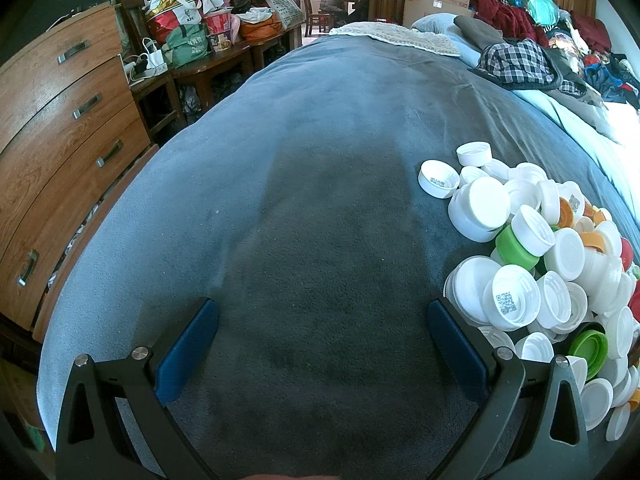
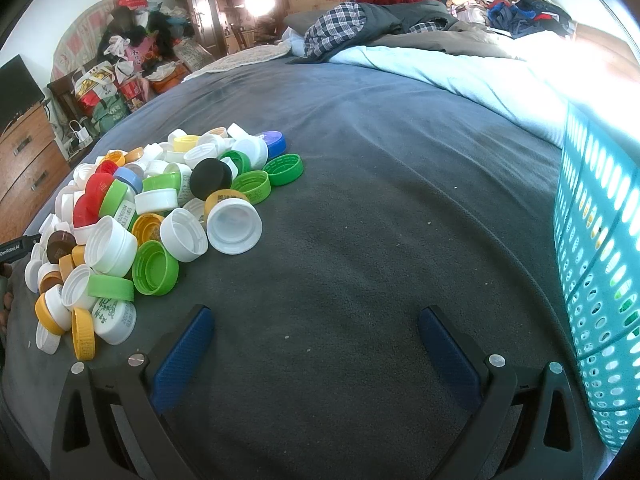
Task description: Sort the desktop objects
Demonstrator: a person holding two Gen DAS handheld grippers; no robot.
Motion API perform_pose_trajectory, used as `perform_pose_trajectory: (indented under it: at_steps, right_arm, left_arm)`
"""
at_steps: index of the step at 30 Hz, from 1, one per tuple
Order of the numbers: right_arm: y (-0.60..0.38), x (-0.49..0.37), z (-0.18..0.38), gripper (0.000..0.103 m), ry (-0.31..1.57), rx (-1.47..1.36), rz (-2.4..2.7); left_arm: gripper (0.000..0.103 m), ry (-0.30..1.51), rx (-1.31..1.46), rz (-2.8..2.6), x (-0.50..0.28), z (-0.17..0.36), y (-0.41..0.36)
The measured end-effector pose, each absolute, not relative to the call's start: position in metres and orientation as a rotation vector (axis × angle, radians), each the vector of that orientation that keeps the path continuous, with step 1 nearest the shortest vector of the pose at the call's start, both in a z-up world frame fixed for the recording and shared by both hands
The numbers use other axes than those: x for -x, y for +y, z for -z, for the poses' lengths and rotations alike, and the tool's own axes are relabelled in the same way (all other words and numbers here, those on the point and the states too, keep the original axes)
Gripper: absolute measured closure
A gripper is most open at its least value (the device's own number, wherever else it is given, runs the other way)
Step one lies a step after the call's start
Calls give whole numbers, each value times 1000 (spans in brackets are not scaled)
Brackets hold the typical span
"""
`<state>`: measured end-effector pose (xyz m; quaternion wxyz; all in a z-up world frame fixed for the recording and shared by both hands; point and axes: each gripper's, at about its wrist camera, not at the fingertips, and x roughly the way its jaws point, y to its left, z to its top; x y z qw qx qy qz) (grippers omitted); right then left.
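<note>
A heap of plastic bottle caps (image 1: 540, 264), mostly white with some green, orange and red, lies on the grey blanket to the right of my left gripper (image 1: 322, 312). That gripper is open, nothing between its blue pads, its right finger close to the heap's edge. In the right wrist view the same heap of caps (image 2: 160, 216) spreads to the left, with white, green, yellow, red, blue and one black cap (image 2: 211, 178). My right gripper (image 2: 316, 322) is open over bare blanket, right of the heap. A turquoise perforated basket (image 2: 596, 264) stands at the far right.
The grey blanket (image 1: 320, 160) covers a bed. A wooden chest of drawers (image 1: 60, 128) stands along the left side. Bags crowd a side table (image 1: 200, 32) at the back left. Clothes and a light quilt (image 2: 440, 60) pile at the back right.
</note>
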<state>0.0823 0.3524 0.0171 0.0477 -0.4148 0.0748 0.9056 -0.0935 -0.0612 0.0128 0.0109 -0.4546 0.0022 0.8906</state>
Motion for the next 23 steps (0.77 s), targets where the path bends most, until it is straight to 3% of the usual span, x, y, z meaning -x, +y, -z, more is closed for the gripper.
perform_pose_trajectory:
  at_steps: [23]
  right_arm:
    - [353,-82,-17,0,231,1266,-2762]
  left_arm:
    - [1,8,1409,-2783,94,-13,-61]
